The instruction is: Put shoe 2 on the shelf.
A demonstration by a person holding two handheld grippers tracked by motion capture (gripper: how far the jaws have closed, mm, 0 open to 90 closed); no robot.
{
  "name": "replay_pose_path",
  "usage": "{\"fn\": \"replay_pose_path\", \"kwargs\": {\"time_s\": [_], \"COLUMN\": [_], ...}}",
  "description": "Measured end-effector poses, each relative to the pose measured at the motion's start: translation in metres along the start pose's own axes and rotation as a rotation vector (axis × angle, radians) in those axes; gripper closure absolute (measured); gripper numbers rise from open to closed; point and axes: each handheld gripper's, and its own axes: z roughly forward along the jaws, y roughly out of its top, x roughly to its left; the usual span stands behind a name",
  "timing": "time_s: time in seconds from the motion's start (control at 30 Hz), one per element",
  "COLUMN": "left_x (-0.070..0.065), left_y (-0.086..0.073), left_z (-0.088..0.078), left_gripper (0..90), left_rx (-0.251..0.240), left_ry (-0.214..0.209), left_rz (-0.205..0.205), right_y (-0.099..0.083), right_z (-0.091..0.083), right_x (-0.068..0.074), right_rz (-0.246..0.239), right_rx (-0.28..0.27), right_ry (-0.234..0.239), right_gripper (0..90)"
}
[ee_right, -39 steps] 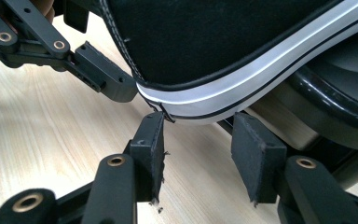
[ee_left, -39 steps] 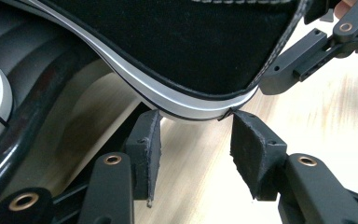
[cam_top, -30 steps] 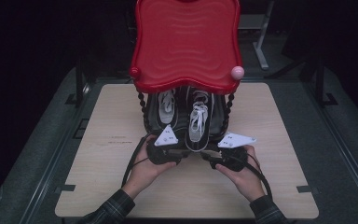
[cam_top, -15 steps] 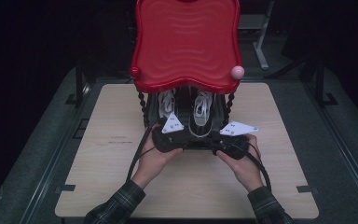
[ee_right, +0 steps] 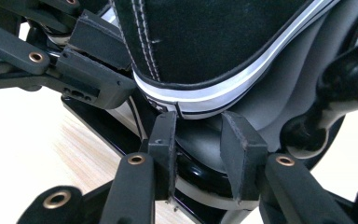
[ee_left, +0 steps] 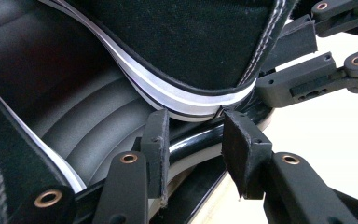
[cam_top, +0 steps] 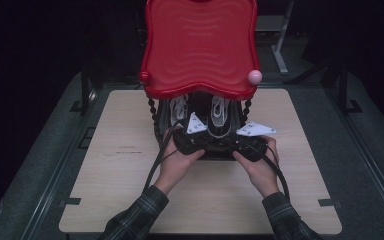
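Two shoes (cam_top: 200, 111), heel (ee_left: 200, 100) between jaws

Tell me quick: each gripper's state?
Left gripper: open, closing toward the left shoe's heel.
Right gripper: open, closing toward the right shoe's heel.

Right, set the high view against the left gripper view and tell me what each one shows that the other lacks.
High view alone: the wavy glossy red plastic top shelf with its pink ball knob, the pale wooden tabletop, and both hands in plaid sleeves.

Left gripper view alone: the left tongs seen close, jaws apart around the heel of the black canvas shoe with a white striped sole, just above the glossy black lower shelf rim; the jaws have just been closing.

Shared: the shoe, the black lower shelf and the right tongs.
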Motion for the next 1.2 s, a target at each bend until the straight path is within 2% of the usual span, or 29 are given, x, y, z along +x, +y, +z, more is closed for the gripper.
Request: {"fn": "replay_pose_path", "kwargs": {"time_s": [0.23, 0.37, 0.47, 0.5, 0.73, 0.77, 0.87, 0.97, 1.2], "left_x": [0.001, 0.001, 0.001, 0.002, -0.002, -0.002, -0.002, -0.003, -0.001], "left_y": [-0.001, -0.001, -0.001, -0.001, -0.004, -0.006, -0.009, -0.020, -0.044], "left_z": [-0.001, -0.005, -0.007, -0.010, -0.027, -0.035, -0.042, -0.056, -0.071], "left_gripper": [60.6, 60.0, 60.1, 59.8, 54.4, 52.3, 49.0, 45.3, 40.2], "left_rx": [-0.002, -0.040, -0.040, -0.037, -0.041, -0.039, -0.036, -0.017, 0.018], "left_ry": [-0.007, -0.013, -0.018, -0.032, -0.054, -0.070, -0.088, -0.120, -0.128], "left_rz": [0.027, 0.014, 0.014, 0.019, 0.016, 0.012, 0.002, -0.009, -0.025], "right_y": [-0.001, -0.001, -0.001, -0.001, -0.006, -0.008, -0.011, -0.021, -0.036], "right_z": [-0.001, -0.006, -0.010, -0.013, -0.025, -0.029, -0.033, -0.041, -0.048], "right_x": [-0.001, -0.002, -0.003, -0.004, -0.002, -0.002, -0.002, -0.004, -0.008], "right_rz": [0.002, 0.000, -0.001, 0.004, 0.011, 0.017, 0.024, 0.028, 0.040], "right_rx": [0.006, -0.009, -0.015, -0.025, -0.033, -0.033, -0.033, -0.025, -0.005], "right_ry": [0.004, -0.007, -0.012, -0.005, 0.031, 0.044, 0.058, 0.066, 0.070], "right_gripper": [63.7, 64.3, 64.4, 64.3, 60.7, 58.4, 55.3, 49.7, 43.7]}}
